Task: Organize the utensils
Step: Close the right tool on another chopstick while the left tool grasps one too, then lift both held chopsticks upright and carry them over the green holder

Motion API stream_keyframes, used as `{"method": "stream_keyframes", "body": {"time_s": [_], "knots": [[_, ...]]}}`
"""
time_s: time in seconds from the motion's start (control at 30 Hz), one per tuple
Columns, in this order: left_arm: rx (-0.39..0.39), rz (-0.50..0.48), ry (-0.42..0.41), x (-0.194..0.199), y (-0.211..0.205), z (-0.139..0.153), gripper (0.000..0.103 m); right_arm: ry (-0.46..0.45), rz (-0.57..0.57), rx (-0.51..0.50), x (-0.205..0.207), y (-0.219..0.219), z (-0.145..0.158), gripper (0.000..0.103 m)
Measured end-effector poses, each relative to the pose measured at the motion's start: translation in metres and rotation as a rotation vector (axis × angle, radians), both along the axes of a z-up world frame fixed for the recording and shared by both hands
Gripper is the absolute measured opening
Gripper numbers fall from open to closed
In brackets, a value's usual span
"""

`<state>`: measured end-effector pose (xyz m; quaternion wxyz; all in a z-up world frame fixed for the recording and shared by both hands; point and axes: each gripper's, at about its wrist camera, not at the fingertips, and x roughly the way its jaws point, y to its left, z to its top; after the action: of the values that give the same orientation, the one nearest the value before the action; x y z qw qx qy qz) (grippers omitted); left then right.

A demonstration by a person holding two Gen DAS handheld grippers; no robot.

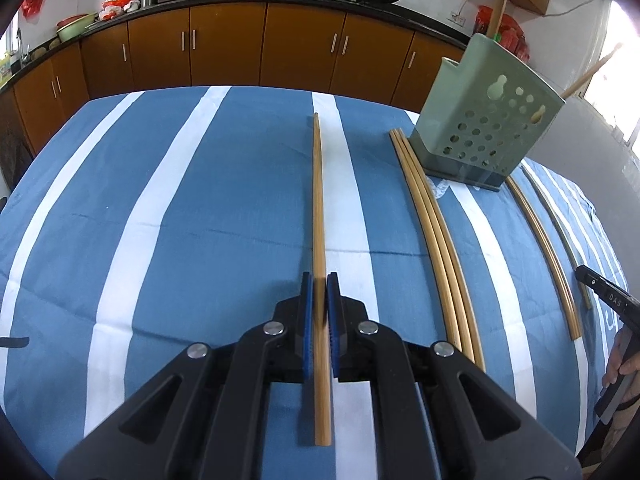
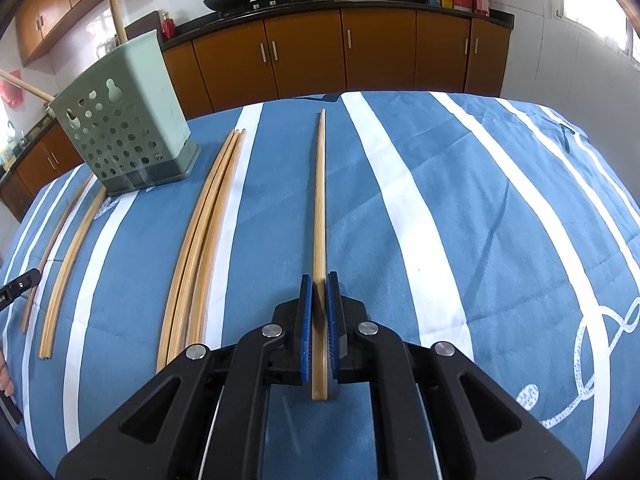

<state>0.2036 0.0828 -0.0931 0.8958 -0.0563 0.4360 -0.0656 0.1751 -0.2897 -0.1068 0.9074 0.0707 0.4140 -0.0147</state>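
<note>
Now the left gripper [image 1: 320, 280] has its blue pads nearly closed on a single bamboo chopstick [image 1: 319, 208] that runs straight ahead between them, and the right gripper [image 2: 320, 280] pinches its own chopstick [image 2: 320, 200] the same way. Off the left gripper's right side lie three loose chopsticks [image 1: 430, 232] on the striped blue cloth [image 1: 180, 220]. Beyond them stands the green perforated holder [image 1: 480, 128], with more sticks [image 1: 548, 248] past it.
</note>
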Motion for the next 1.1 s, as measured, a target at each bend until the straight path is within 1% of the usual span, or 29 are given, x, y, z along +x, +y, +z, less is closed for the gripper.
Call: {"method": "stream_keyframes", "body": {"time_s": [0.13,0.23,0.4,0.47,0.7,0.8,0.87,0.93,1.0,1.07,1.1], "knots": [[0.029,-0.012,-0.01,-0.007,-0.003,-0.001,0.009,-0.002,0.006,-0.003,-0.002,-0.001,0.0,0.008],[0.031,-0.004,0.004,-0.008,-0.003,0.0,0.009,0.0,0.005,-0.013,-0.005,0.001,0.0,0.008],[0.041,-0.003,0.022,-0.011,-0.003,0.0,0.011,0.014,0.003,-0.001,-0.009,0.0,0.001,0.008],[0.062,-0.008,0.019,-0.014,-0.005,0.0,0.014,0.015,0.007,-0.006,-0.01,0.0,0.001,0.009],[0.096,-0.003,-0.005,-0.018,-0.008,-0.001,0.014,0.003,0.012,-0.02,-0.014,0.002,0.0,0.009],[0.095,0.002,-0.015,-0.02,-0.008,-0.002,0.012,0.0,0.015,-0.027,-0.015,0.002,0.0,0.008],[0.094,0.012,-0.014,-0.019,-0.006,-0.002,0.008,-0.001,0.013,-0.023,-0.015,0.002,0.0,0.008],[0.082,0.014,-0.012,-0.019,-0.004,-0.002,0.008,-0.003,0.011,-0.014,-0.015,0.001,0.0,0.008],[0.091,0.002,-0.004,-0.017,-0.005,-0.001,0.007,-0.006,0.008,-0.01,-0.015,0.0,0.0,0.007],[0.087,-0.003,0.009,-0.015,-0.004,0.002,0.007,-0.031,-0.002,-0.007,-0.018,-0.002,0.006,0.007],[0.086,-0.003,-0.001,-0.015,-0.004,0.007,0.007,-0.055,-0.009,-0.001,-0.02,-0.004,0.013,0.007]]}}
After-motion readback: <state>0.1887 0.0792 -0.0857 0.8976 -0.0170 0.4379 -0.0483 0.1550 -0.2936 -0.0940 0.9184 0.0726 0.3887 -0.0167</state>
